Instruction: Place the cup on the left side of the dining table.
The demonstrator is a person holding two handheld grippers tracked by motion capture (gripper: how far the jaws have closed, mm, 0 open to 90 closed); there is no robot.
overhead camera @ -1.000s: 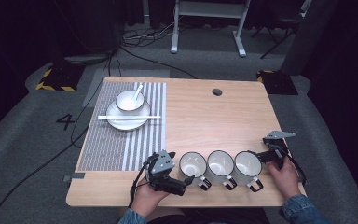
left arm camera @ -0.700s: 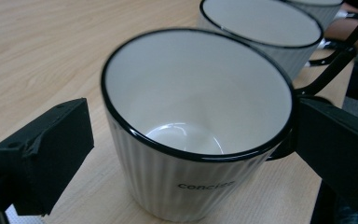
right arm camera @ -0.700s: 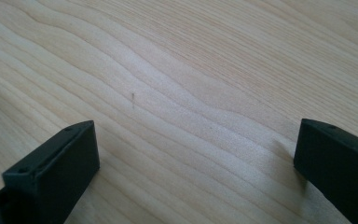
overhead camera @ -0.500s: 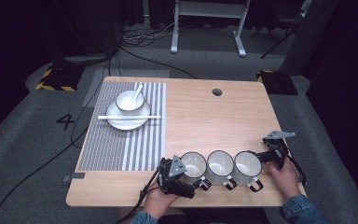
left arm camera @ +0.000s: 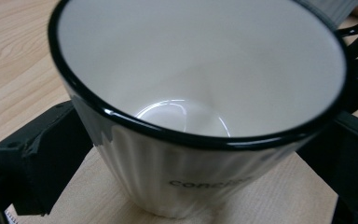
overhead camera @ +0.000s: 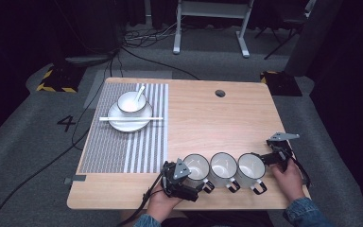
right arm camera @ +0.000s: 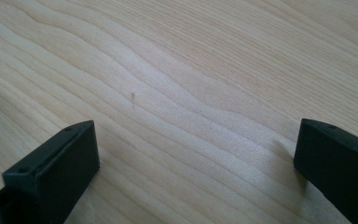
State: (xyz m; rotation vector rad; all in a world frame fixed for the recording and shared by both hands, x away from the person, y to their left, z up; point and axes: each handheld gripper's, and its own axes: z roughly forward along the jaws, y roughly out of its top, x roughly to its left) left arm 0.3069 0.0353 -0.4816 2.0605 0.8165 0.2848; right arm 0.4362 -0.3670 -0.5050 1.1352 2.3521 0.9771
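Left mug point(overhead camera: 196, 167) sits upright on the tabletop point(overhead camera: 217, 123) near the near edge, first in a row of three, touching or just beside the middle mug point(overhead camera: 223, 165); right mug point(overhead camera: 251, 166) follows. Left gripper point(overhead camera: 189, 178) is at it from the near-left. In the left gripper view its fingers point(left arm camera: 42, 149) stand spread on either side of the mug wall point(left arm camera: 186, 177), not yet pressing; whether either finger touches, cannot tell. Handle point(overhead camera: 207, 187) points near. Right gripper point(overhead camera: 273, 156) rests on the tabletop just right of the right mug, fingers point(right arm camera: 51, 163) spread wide over bare wood, holding nothing.

Risks, my judgement: mug wall is tapered and glazed, so a grip low on the body could slip upward or tilt the mug on lift. Mugs are packed tight, so the far finger may knock the middle mug or wedge between the two when closing. Lifting sideways would drag the neighbour. Plate, bowl, spoon and chopsticks point(overhead camera: 130, 118) on the placemat point(overhead camera: 123, 142) at far left are well apart, no risk there.
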